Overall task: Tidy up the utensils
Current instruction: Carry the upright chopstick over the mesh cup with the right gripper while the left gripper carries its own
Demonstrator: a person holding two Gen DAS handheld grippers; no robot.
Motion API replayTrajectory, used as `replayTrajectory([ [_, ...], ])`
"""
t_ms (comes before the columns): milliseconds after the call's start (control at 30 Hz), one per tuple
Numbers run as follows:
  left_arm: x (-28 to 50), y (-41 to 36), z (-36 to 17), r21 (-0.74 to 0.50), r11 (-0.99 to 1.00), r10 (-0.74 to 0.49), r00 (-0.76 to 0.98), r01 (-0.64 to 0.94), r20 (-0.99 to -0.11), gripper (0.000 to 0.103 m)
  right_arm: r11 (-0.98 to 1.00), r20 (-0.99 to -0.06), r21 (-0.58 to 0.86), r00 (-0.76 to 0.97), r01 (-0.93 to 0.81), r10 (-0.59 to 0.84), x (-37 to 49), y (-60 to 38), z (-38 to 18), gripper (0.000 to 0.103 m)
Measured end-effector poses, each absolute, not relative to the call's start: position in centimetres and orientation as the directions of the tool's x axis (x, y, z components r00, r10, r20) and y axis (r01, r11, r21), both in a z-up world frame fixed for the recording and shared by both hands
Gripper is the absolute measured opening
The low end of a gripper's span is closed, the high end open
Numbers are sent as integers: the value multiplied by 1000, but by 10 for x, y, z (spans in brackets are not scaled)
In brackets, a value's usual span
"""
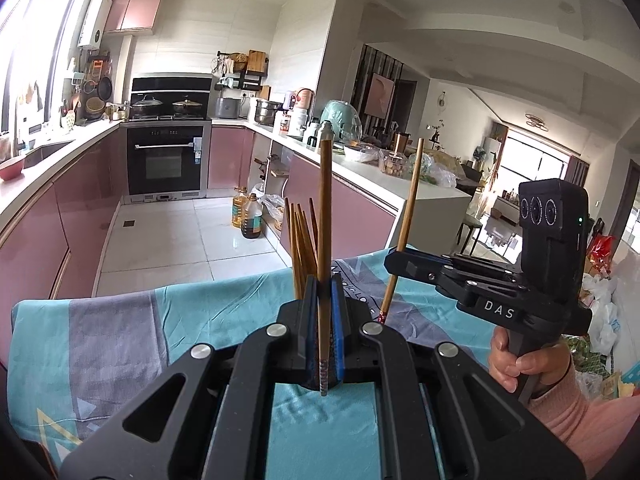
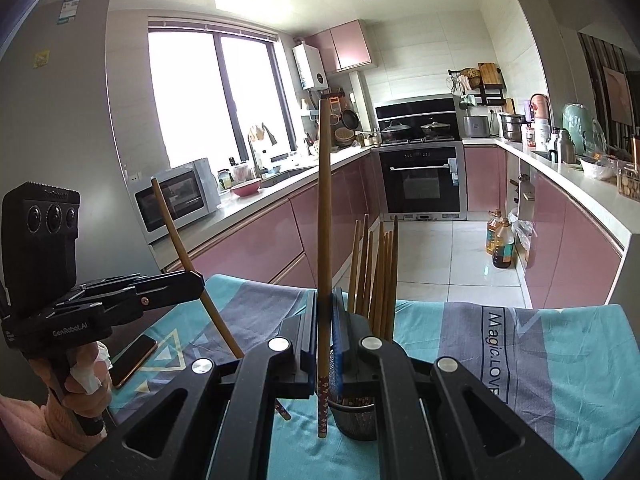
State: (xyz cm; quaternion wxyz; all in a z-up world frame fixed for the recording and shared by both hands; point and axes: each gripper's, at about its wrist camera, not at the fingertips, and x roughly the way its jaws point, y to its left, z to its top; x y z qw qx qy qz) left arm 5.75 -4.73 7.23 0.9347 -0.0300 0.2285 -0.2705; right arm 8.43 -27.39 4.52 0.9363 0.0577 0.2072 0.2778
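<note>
Above the tablecloth (image 1: 120, 320), left tongs (image 1: 324, 300) and right tongs (image 2: 325, 316) each grip one chopstick (image 1: 325, 208).

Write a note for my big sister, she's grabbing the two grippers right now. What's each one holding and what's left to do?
Left gripper: shut on one chopstick, held upright.
Right gripper: shut on another chopstick, also upright.
Mesh holder: stands on the teal and grey cloth, just beyond the fingers, with a bunch of chopsticks already standing in it.
Phone: on the cloth by the left hand.
Left to do: drop both held chopsticks into the holder. No loose ones show on the cloth.
</note>
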Motion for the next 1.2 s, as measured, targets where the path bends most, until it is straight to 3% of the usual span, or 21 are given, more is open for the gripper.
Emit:
replayTrajectory([
  [1200, 72, -62, 90, -171, 849, -526, 763, 501, -377, 7, 849, -338, 200, 779, -489, 529, 99, -272, 53, 6],
])
